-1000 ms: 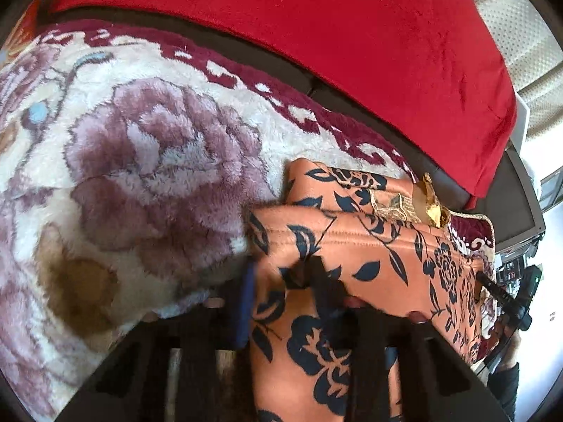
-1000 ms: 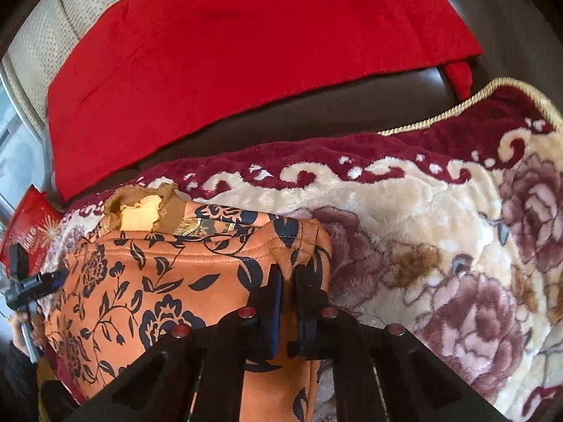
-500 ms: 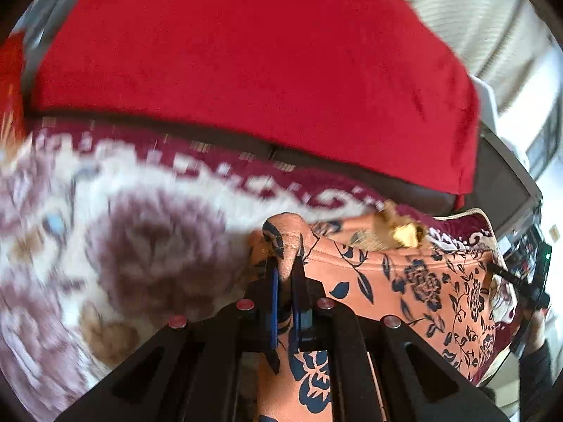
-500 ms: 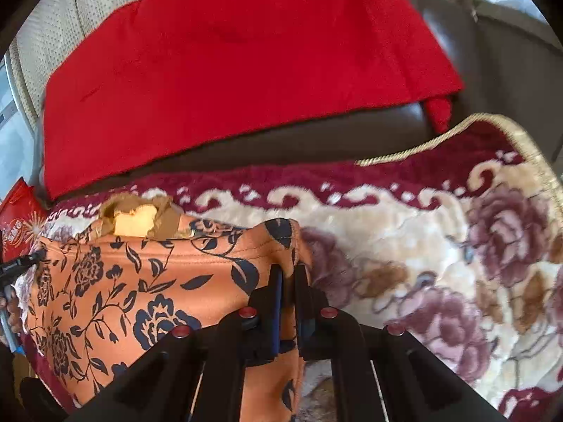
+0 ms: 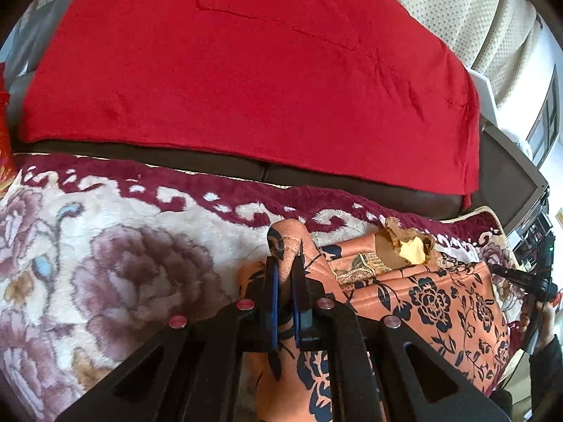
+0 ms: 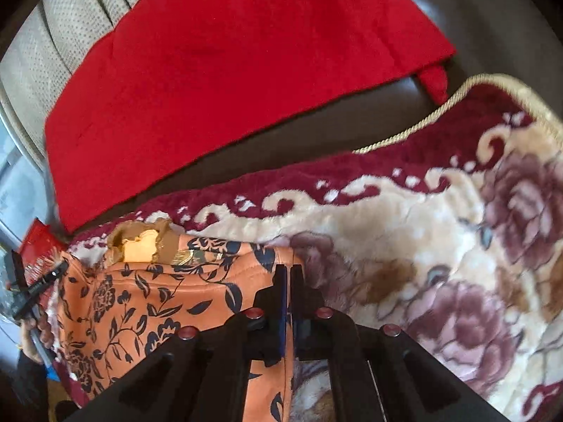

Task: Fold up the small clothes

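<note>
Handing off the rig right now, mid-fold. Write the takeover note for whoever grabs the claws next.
Left claw: shut on a raised corner of the orange floral garment.
Right claw: shut on the garment's edge at its other side.
The garment lies on the floral blanket, gold-lined collar at the far edge.
Done: both corners gripped.
Left: carry the corners over, lay the fold flat, release.

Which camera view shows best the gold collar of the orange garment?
The right wrist view: the gold collar faces the camera, unobstructed, lying on the orange garment. The left wrist view shows it too, but more crumpled and edge-on.
</note>
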Tool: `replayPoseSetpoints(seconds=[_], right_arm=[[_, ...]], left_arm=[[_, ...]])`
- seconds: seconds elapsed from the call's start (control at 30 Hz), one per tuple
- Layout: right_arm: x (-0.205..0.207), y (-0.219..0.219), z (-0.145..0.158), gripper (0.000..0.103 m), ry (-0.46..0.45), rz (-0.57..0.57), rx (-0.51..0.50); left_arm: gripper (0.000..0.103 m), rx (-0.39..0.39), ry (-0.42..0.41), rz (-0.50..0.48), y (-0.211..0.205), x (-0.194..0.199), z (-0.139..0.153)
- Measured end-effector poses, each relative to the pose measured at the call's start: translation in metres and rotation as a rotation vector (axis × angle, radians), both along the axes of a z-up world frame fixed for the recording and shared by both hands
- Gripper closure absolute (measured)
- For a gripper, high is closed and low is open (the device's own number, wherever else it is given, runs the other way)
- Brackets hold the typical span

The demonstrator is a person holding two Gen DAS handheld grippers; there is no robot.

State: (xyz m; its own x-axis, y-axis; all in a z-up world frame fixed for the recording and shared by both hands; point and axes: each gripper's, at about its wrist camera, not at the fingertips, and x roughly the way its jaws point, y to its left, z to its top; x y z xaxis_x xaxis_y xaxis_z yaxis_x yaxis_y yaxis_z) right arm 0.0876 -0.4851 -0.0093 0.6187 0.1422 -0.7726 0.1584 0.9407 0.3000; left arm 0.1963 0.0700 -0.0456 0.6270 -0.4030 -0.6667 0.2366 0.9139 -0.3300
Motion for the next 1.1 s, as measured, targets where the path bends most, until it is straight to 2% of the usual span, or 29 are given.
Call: replayPoseSetpoints(seconds=[0.1, 0.13, 0.17, 0.2, 0.23, 0.3, 0.37, 0.4, 0.47, 0.53, 0.6, 0.63, 0.67, 0.8, 0.93, 1.03, 1.1], right_arm=[[-0.001, 0.000, 0.001, 0.093, -0.032, 0.015, 0.055], [0.000, 0.000, 0.002, 0.064, -0.038, 0.019, 0.075], [0.001, 0.000, 0.003, 0.012, -0.038, 0.021, 0.106], [0.000, -0.001, 0.004, 0.001, -0.046, 0.014, 0.131], [-0.002, -0.001, 0.006, 0.001, -0.068, 0.015, 0.157], [-0.003, 0.000, 0.008, 0.002, -0.064, 0.017, 0.148], [0.000, 0.003, 0.005, 0.005, -0.017, 0.032, 0.128], [0.002, 0.003, 0.003, 0.009, 0.008, 0.042, 0.119], [0.006, 0.007, -0.001, 0.025, 0.045, 0.047, 0.072], [0.015, 0.009, -0.008, 0.031, 0.072, 0.054, 0.044], [0.026, 0.014, -0.018, 0.050, 0.115, 0.063, 0.004], [0.028, 0.016, -0.022, 0.085, 0.126, 0.067, -0.010], [0.029, 0.020, -0.023, 0.095, 0.136, 0.079, -0.029], [0.012, 0.044, 0.002, 0.098, 0.038, 0.107, -0.217], [0.004, 0.041, 0.036, 0.098, -0.056, 0.066, -0.285], [0.020, 0.028, 0.030, 0.098, -0.042, 0.031, -0.266], [0.037, 0.024, 0.004, 0.098, 0.006, 0.030, -0.244]], left_arm=[[0.097, -0.006, -0.001, 0.006, 0.005, -0.006, 0.002], [0.097, -0.006, 0.000, 0.007, 0.005, -0.007, 0.002], [0.097, -0.006, 0.000, 0.009, 0.005, -0.008, 0.002], [0.097, -0.006, -0.002, 0.011, 0.005, -0.009, 0.002], [0.097, -0.010, -0.002, 0.011, 0.006, -0.010, 0.002], [0.097, -0.017, -0.002, 0.011, 0.006, -0.012, 0.002], [0.097, -0.016, -0.004, 0.010, 0.006, -0.014, 0.004], [0.097, -0.017, -0.002, 0.011, 0.007, -0.014, 0.004], [0.097, -0.021, 0.004, 0.012, 0.008, -0.012, 0.003], [0.097, -0.021, 0.011, 0.014, 0.007, -0.011, 0.001], [0.097, -0.015, 0.015, 0.016, 0.007, -0.010, 0.000], [0.097, -0.010, 0.015, 0.017, 0.007, -0.010, 0.000], [0.097, -0.004, 0.010, 0.018, 0.007, -0.010, 0.001], [0.097, 0.017, -0.034, 0.017, 0.007, -0.010, 0.012], [0.097, 0.051, -0.078, 0.010, 0.001, 0.000, 0.018], [0.097, 0.080, -0.013, 0.026, -0.004, 0.025, -0.011], [0.097, 0.101, 0.081, 0.042, -0.005, 0.043, -0.043]])
